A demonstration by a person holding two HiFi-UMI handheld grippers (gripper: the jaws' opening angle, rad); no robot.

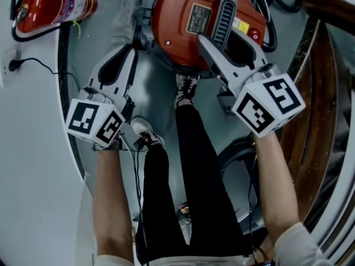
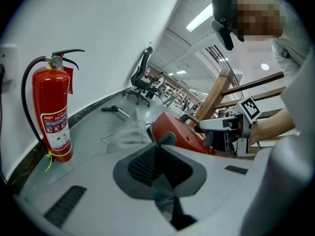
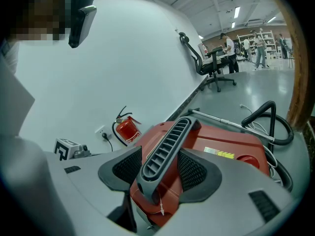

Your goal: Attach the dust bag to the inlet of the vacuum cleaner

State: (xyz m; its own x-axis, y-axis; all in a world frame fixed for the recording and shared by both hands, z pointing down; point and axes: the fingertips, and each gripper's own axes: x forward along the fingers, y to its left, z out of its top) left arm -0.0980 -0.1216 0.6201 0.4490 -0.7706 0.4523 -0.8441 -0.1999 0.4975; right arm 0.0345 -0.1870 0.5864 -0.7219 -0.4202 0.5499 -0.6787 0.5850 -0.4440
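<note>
**Right gripper clamped on vacuum handle; dust bag loose on the floor**

1. Floor (image 1: pixel 94 43): grey and smooth, meeting a white wall (image 1: pixel 33 165) on the person's left.
2. Vacuum cleaner (image 1: pixel 172 21): red body, standing on the floor directly ahead of the person's shoes (image 1: pixel 186 90). A black hose (image 3: pixel 268 119) loops on the floor behind it.
3. Person: standing, legs (image 1: pixel 191 165) in dark trousers, one gripper in each hand.
4. Dust bag (image 1: pixel 123 15): pale grey, crumpled, lying on the floor just beside the vacuum cleaner, on the side toward the wall. Neither gripper holds it. Whether it touches the red body cannot be told.
5. Fire extinguisher (image 1: pixel 55 7): red, upright against the wall, well apart from the vacuum cleaner.
6. Right gripper (image 1: pixel 230 43): over the top of the vacuum cleaner. Its jaws are closed on the grey slotted handle (image 1: pixel 222 15), one pad on each side of it.
7. Left gripper (image 1: pixel 130 51): held above the floor to the left of the vacuum cleaner, pointing toward the dust bag. Its jaws are drawn together and the pads meet. It grips nothing.
</note>
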